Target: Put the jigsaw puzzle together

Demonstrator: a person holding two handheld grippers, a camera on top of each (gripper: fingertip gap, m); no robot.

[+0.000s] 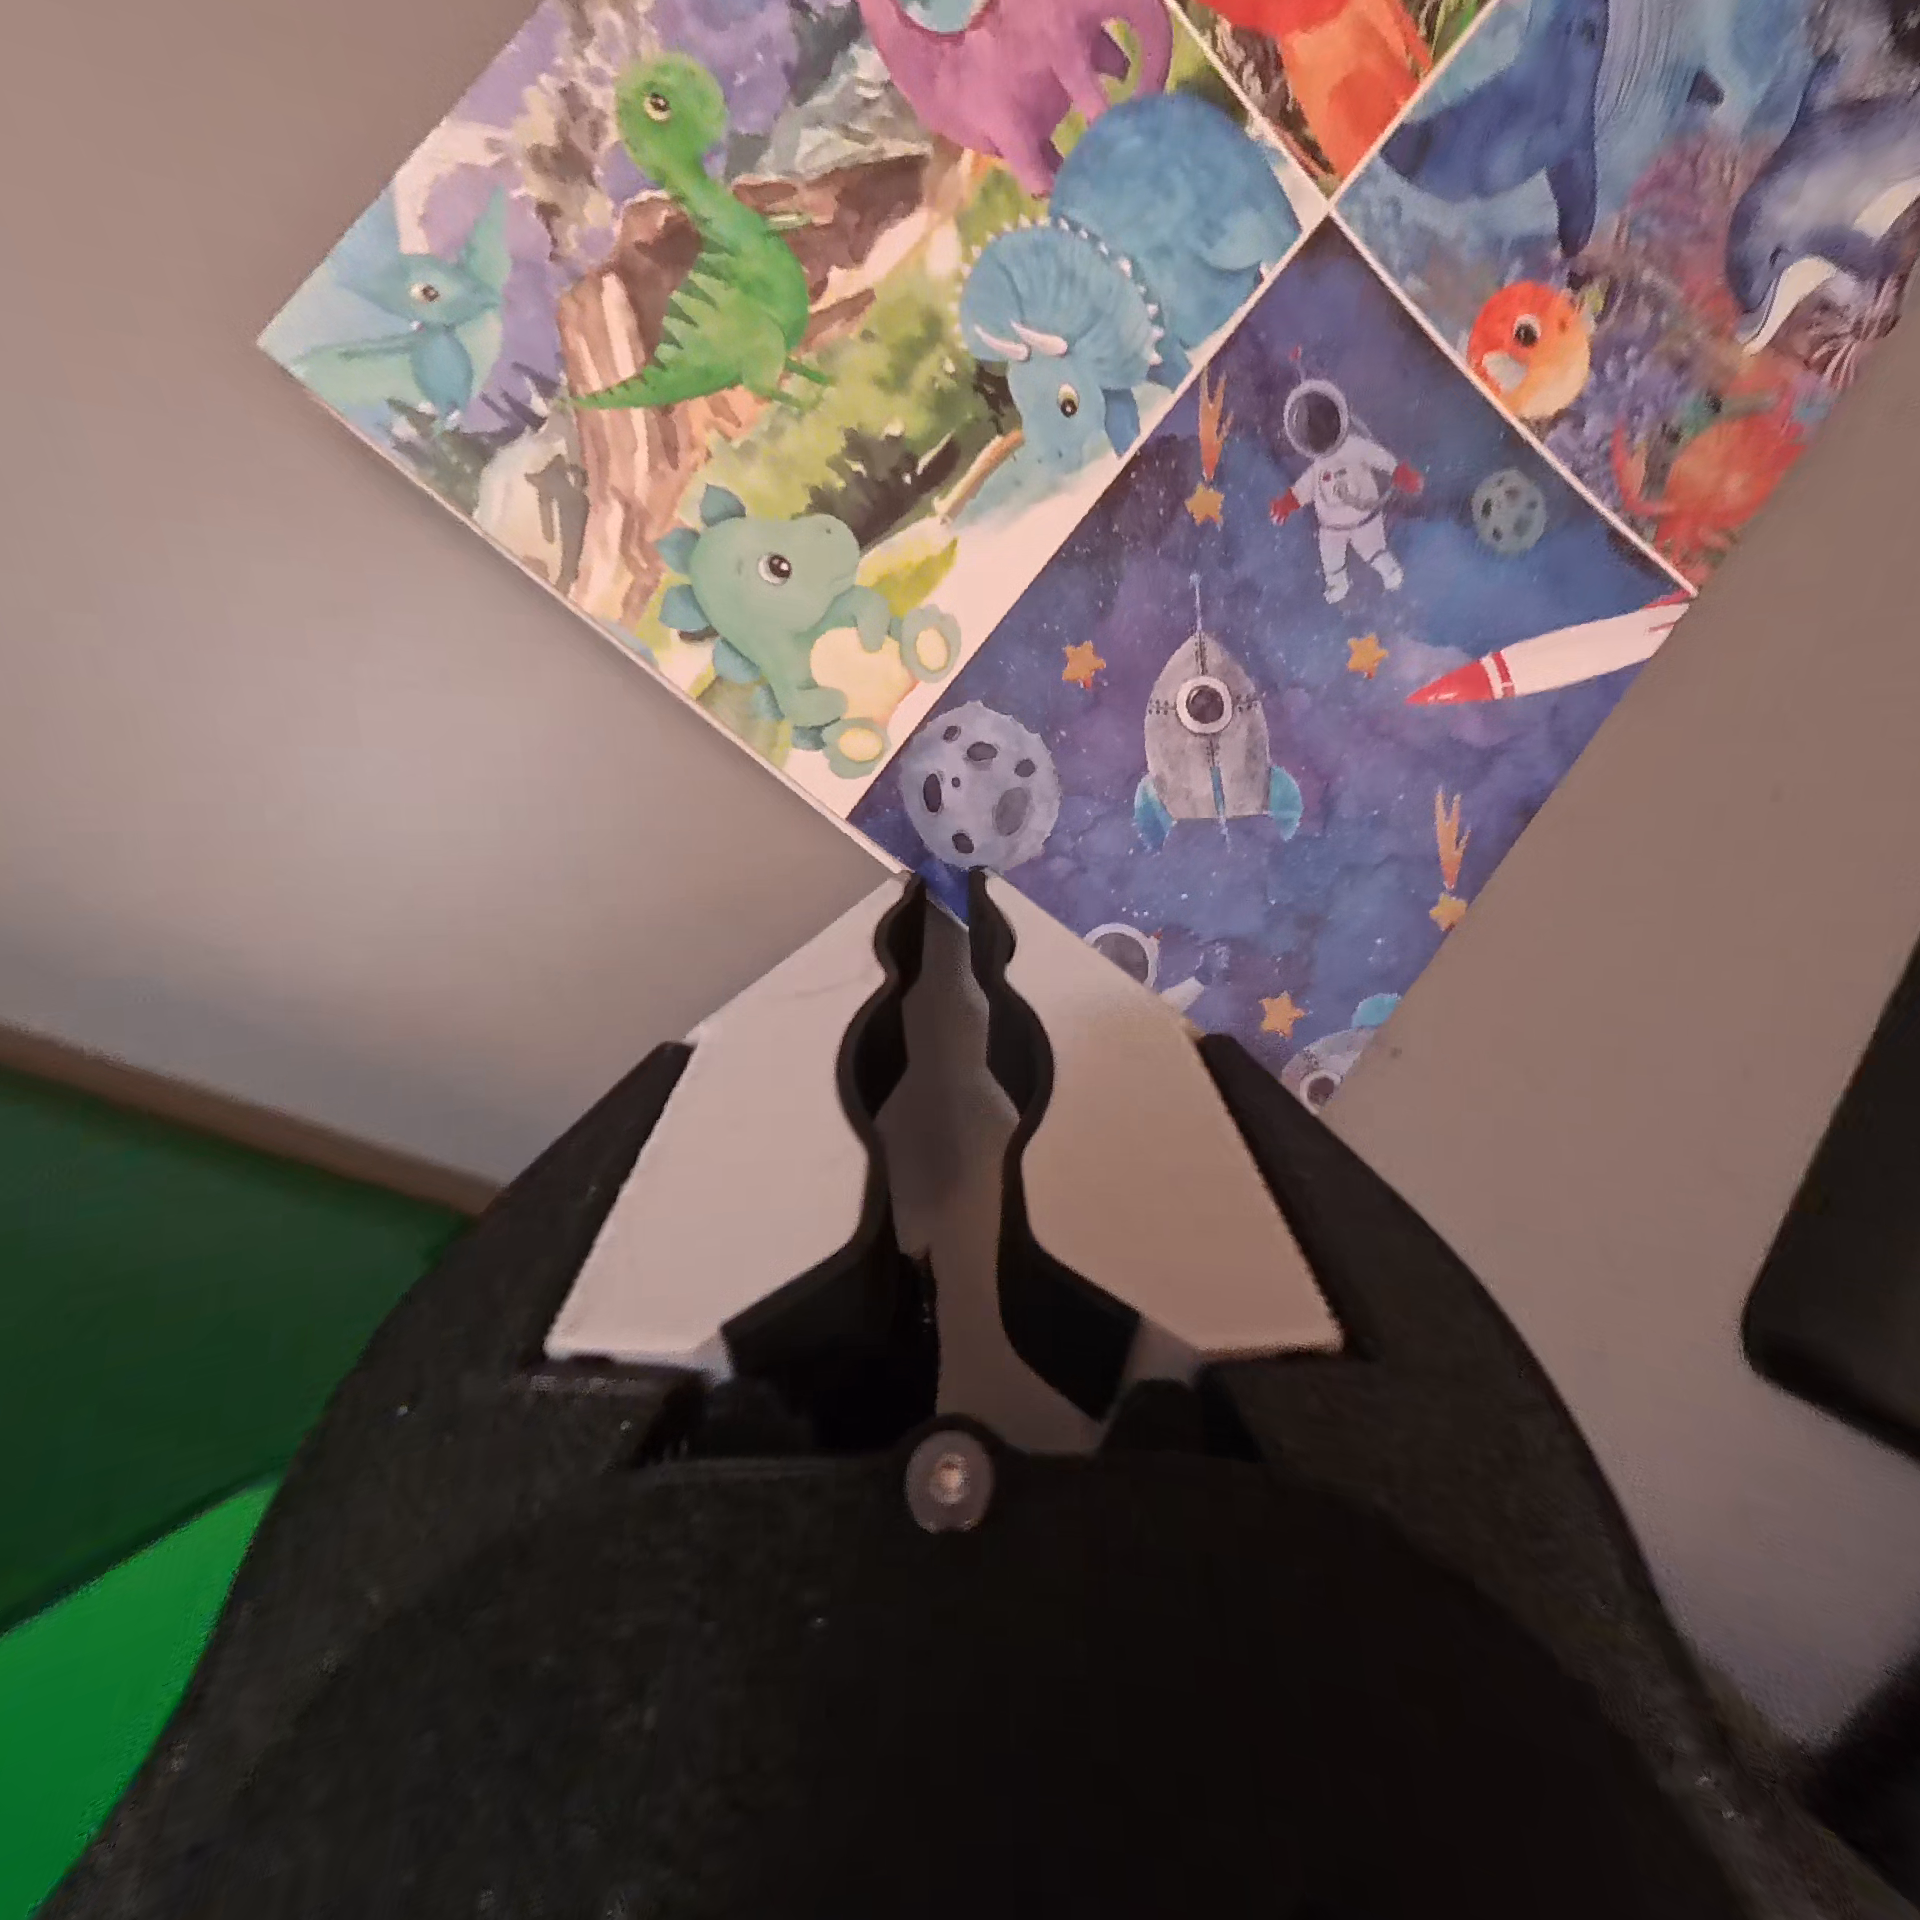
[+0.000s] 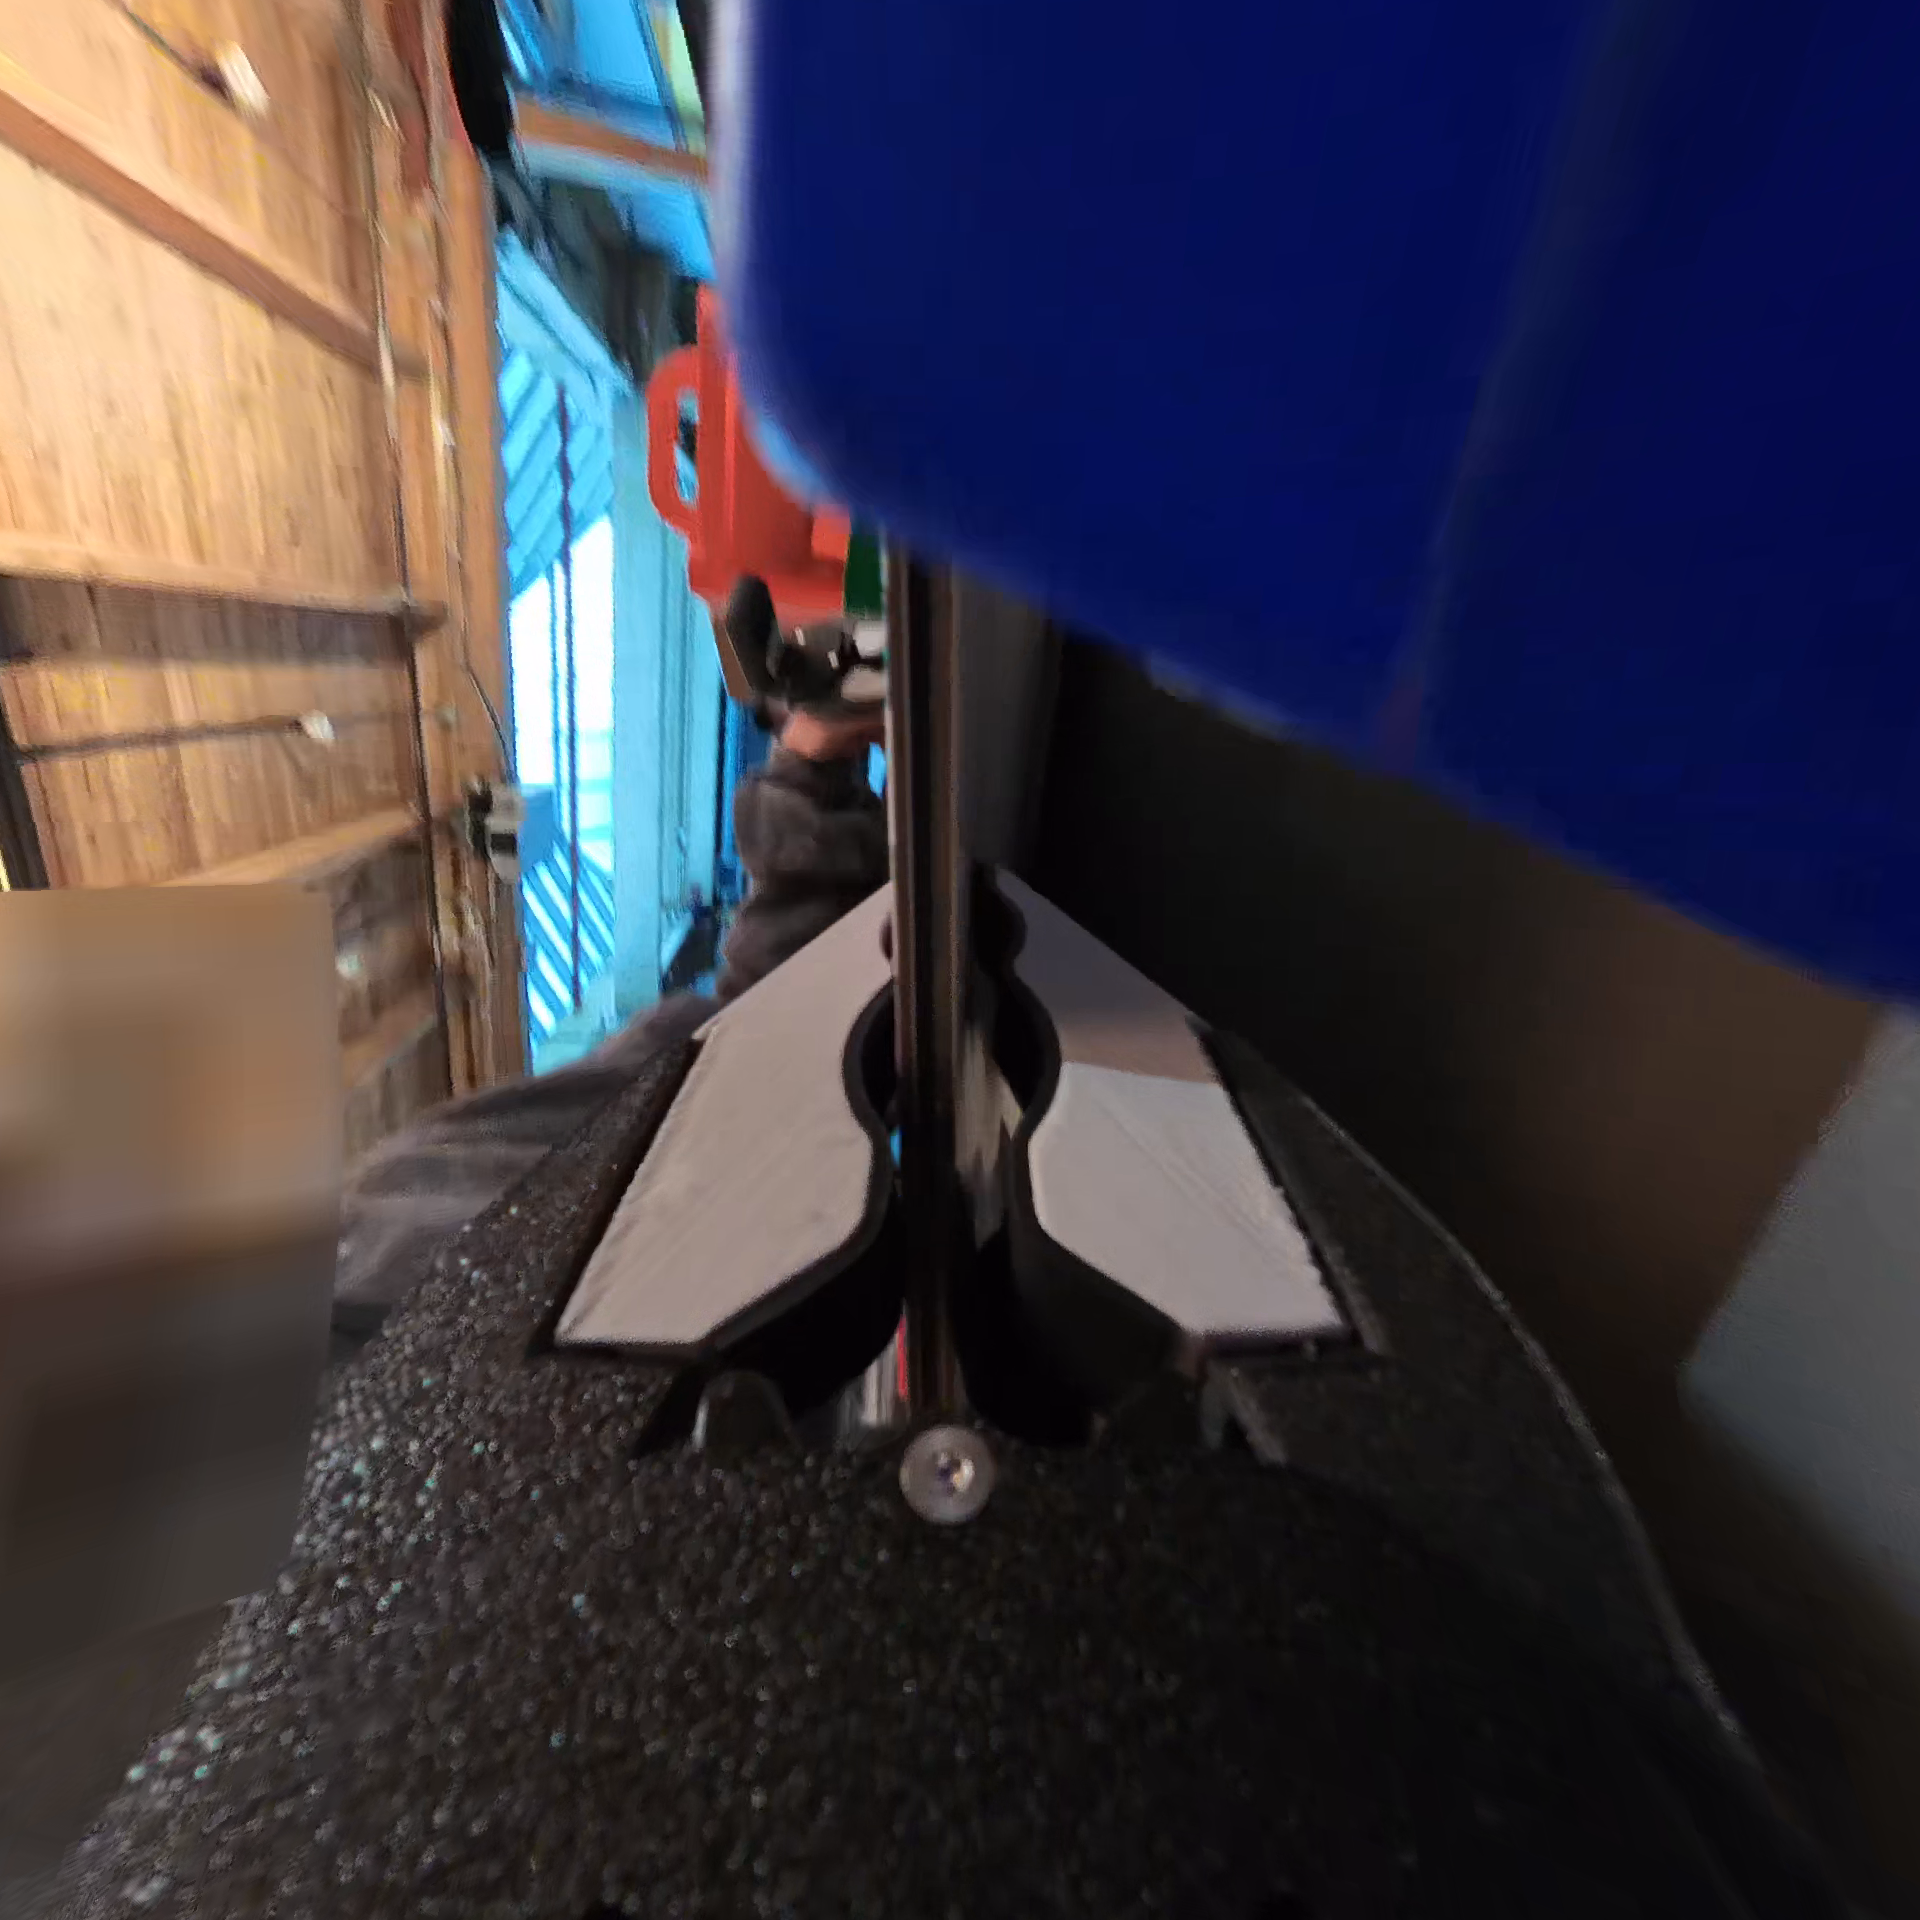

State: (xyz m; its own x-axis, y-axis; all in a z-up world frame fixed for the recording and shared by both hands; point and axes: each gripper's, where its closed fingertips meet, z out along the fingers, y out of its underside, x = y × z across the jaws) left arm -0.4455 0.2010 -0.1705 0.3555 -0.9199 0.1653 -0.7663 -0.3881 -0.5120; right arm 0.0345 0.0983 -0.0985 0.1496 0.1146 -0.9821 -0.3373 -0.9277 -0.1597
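Note:
In the left wrist view, square picture pieces lie joined on a grey table (image 1: 312, 727): a dinosaur piece (image 1: 727, 364), a space piece (image 1: 1247, 675) with rockets and an astronaut, a sea piece (image 1: 1662, 291), and part of an orange-red one (image 1: 1340, 73) at the top. My left gripper (image 1: 945, 883) is shut to a narrow slit, with its tips at the near corner of the space piece. My right gripper (image 2: 940, 914) is shut on a thin dark flat piece (image 2: 920, 727), seen edge-on and standing upright between the fingers. That view is blurred.
The table edge and a green surface (image 1: 156, 1351) are at the lower left. A black object (image 1: 1849, 1247) sits at the right edge. In the right wrist view there are a big blue shape (image 2: 1351, 364), a wooden wall (image 2: 208, 468), a red object (image 2: 707, 468), and a hand with a dark sleeve (image 2: 810, 790). Left tips to right tips: about 50 cm.

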